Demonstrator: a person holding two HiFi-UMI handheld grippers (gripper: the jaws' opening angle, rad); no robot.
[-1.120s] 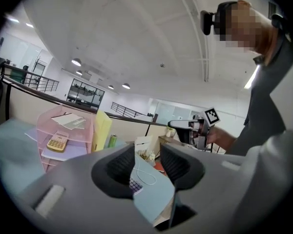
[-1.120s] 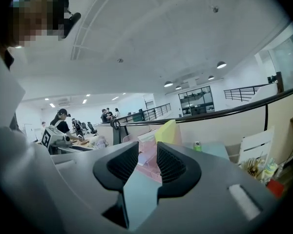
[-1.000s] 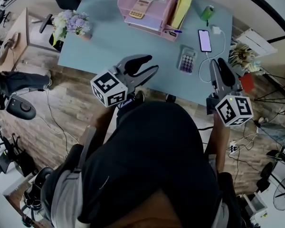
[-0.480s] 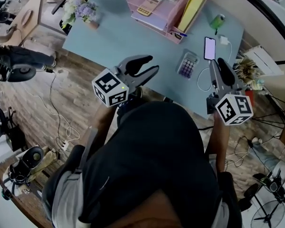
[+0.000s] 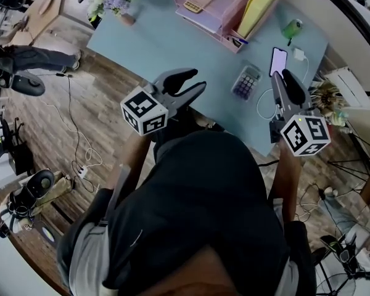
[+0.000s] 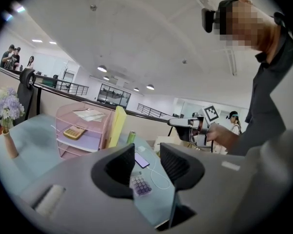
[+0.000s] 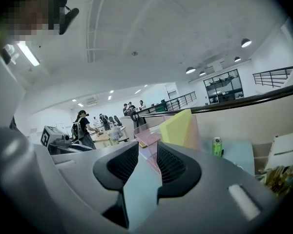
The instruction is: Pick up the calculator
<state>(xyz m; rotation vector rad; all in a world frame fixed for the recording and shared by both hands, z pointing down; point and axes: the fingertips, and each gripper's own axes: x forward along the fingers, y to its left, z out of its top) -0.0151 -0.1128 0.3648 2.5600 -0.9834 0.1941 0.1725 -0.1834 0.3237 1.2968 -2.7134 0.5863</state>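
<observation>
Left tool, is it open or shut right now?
Open. The left tool has its jaws apart with nothing between them; the calculator lies on the table beyond.

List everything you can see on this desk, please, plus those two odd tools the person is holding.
table: one, pale blue, under everything.
purple-keyed calculator: one, grey, near the table's front edge.
phone: one, dark-edged, just right of that calculator.
charger plug: one, white, right of the phone.
can: one, green, far right corner.
tray rack: one, pink, far side.
yellow calculator: one, in the rack.
folder: one, yellow, leaning at the rack's right.
flowers: one bunch, purple and white, far left corner.
left gripper: one, dark grey, jaws apart, empty, over the front edge.
right gripper: one, dark grey, jaws apart, empty, near the phone.
</observation>
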